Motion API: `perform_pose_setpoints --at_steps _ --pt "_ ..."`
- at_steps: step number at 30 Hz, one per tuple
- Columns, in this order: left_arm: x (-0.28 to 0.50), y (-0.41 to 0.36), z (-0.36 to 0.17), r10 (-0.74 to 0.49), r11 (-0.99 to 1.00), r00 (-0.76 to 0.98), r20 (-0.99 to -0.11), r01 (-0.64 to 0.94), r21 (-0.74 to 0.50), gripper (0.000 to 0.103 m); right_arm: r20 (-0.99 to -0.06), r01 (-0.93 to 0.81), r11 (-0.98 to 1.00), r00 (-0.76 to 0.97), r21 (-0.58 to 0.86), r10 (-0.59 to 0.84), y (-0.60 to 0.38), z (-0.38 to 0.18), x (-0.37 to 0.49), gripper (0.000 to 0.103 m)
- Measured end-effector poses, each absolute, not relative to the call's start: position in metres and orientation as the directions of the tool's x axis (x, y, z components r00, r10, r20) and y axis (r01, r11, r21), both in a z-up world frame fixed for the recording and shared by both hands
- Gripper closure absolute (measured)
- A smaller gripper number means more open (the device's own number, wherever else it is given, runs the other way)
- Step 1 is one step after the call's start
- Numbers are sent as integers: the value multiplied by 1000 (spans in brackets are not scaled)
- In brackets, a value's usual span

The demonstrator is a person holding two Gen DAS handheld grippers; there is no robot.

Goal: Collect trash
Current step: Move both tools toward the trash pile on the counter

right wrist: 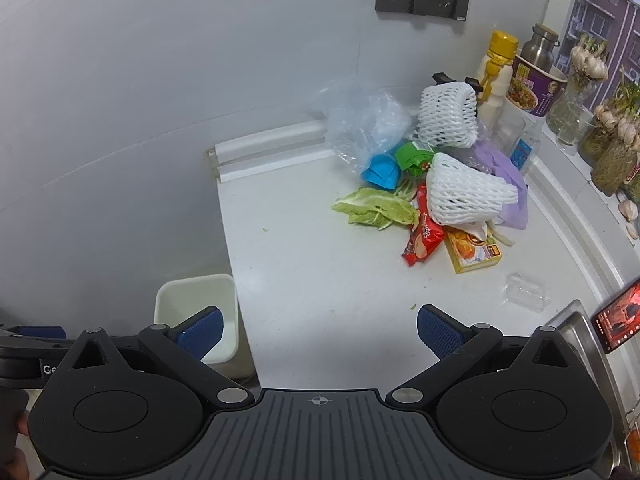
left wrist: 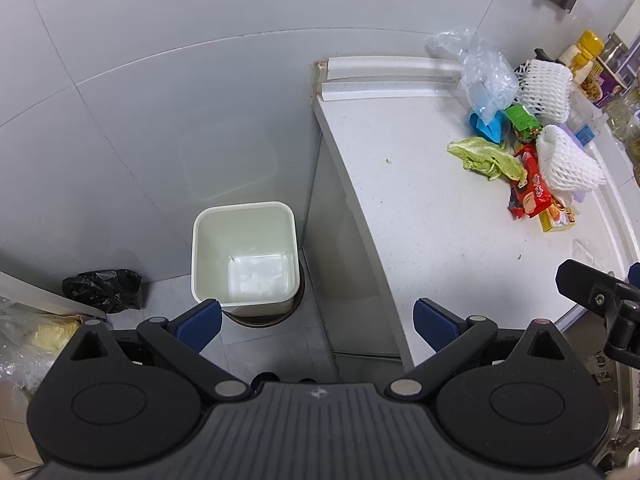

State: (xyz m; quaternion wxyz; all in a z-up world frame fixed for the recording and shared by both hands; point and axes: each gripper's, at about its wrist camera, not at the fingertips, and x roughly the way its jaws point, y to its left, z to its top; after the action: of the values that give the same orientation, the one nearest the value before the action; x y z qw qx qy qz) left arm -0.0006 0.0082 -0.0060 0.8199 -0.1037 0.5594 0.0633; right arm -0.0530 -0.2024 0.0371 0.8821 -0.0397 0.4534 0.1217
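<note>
White bench (right wrist: 320, 280) carries trash beside the bin (left wrist: 244, 252); my tools (left wrist: 318, 322) (right wrist: 319, 330) gape empty. Foam net (right wrist: 464, 192) looks light, squashy; I'd pinch its rim.

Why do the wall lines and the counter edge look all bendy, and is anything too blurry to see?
Left wrist view: the fisheye lens bows the counter edge and wall lines, and the corners go black. Right wrist view: same bending; the wall looks hazy, but the red wrapper stays sharp, while the clear plastic tray nearly vanishes against white.
</note>
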Motion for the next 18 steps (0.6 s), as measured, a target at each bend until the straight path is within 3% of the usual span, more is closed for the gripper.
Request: perform_pose_setpoints --at_steps 18 --pt "-1 10 -9 -4 965 361 -933 -241 -98 1 -822 -276 960 537 45 192 -197 29 -50 0"
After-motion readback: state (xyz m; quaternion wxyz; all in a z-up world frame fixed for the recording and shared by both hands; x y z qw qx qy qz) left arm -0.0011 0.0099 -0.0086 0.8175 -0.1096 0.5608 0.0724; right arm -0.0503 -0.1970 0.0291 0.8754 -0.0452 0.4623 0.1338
